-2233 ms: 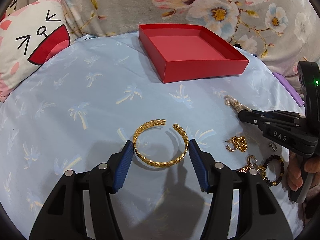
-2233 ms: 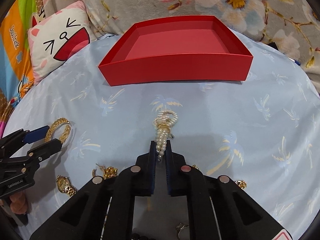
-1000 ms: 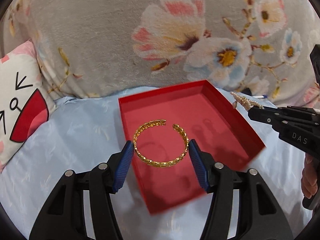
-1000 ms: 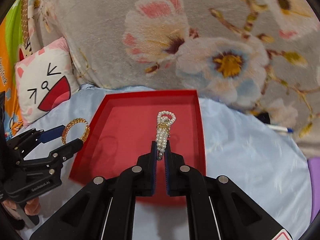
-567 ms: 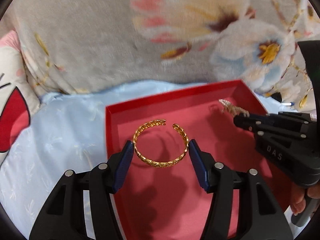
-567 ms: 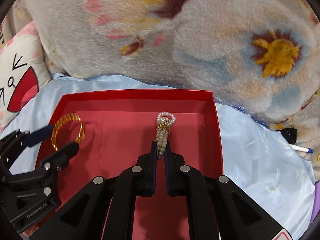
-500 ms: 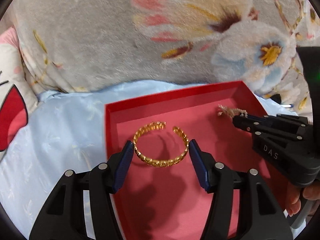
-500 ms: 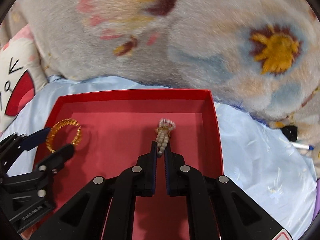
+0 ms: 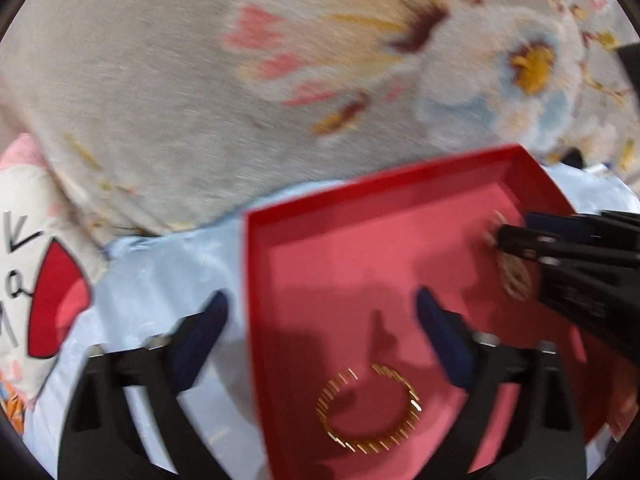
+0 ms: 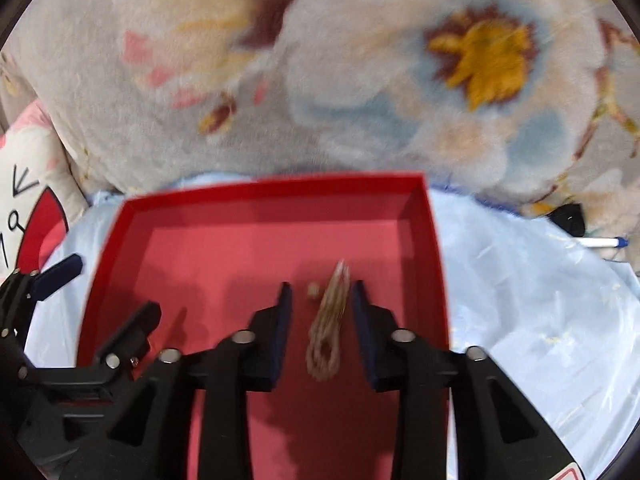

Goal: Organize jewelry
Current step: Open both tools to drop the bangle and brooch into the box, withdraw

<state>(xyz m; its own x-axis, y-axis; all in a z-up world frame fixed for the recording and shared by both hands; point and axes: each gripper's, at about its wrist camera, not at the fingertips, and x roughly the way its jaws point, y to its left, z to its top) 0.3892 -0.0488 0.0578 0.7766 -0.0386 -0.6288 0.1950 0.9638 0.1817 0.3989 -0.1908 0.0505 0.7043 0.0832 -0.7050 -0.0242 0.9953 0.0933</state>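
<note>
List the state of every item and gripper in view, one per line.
left gripper: open, holding nothing.
right gripper: open, holding nothing.
gold bangle: loose inside the box, below the left gripper's fingers, motion-blurred.
pearl piece: loose between the right gripper's parted fingers, over the box floor, blurred; resting or falling, cannot tell.
red box: lidless, on the light blue sheet.

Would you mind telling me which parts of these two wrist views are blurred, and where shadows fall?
Left wrist view: the gold open bangle is streaked by motion blur inside the red shallow box, and the floral plush blanket behind is soft. The open left gripper casts dark shadows on the box floor. Right wrist view: the pearl piece is smeared between the open right gripper's jaws.
</note>
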